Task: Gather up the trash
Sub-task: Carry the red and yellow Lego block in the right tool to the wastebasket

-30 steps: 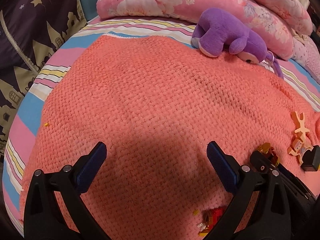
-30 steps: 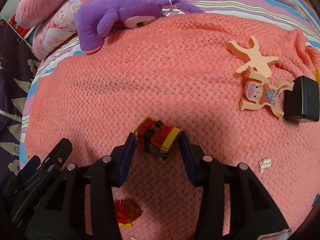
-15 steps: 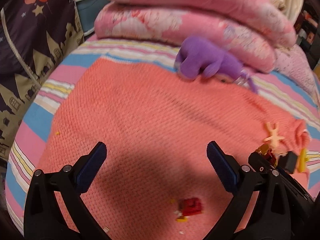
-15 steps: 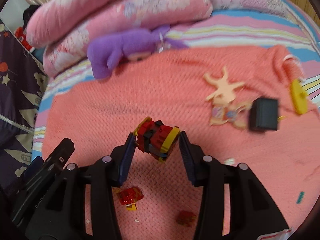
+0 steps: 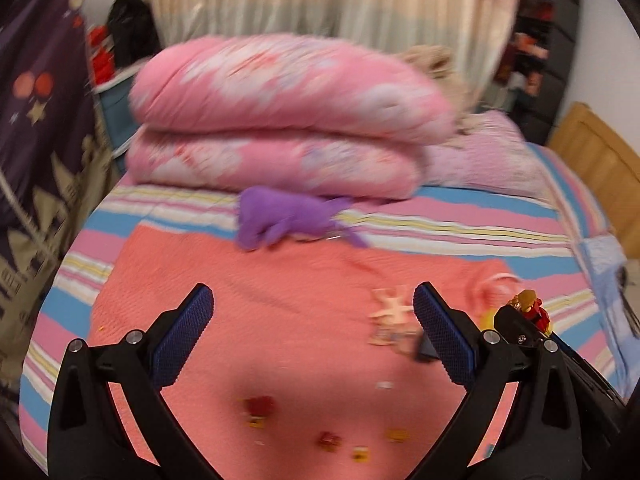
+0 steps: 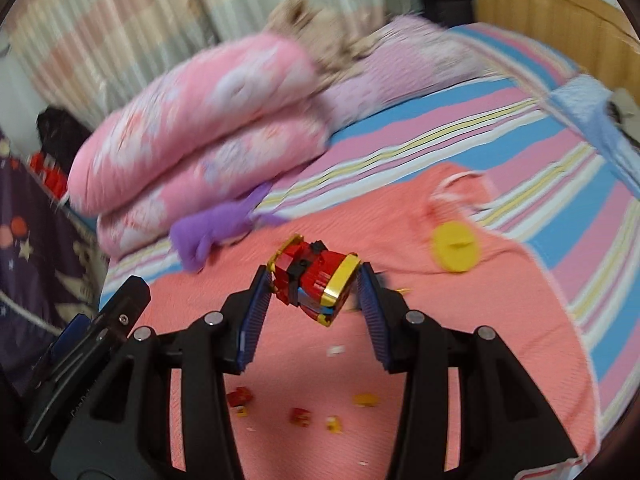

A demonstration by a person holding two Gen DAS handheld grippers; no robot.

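The right hand-held gripper (image 6: pixel 312 300) clamps a red-and-yellow brick toy (image 6: pixel 314 282) above the coral blanket (image 6: pixel 460 320); the left hand-held gripper (image 5: pixel 314 336) gapes empty.

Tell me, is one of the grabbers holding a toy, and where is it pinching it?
Yes. The right gripper pinches the red and yellow brick toy by its two opposite sides. The left gripper is open and holds nothing.

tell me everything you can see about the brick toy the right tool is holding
The brick toy is a small blocky build of plastic-looking bricks: mostly red, with black pieces on top, a yellow band across its right end and a blue strip underneath. It sits tilted, yellow end lower, clamped between the blue pads of the right tool, which touch it on both sides. It is lifted clear above the coral blanket, with loose brick bits lying below. In the left wrist view it shows small at the right edge.
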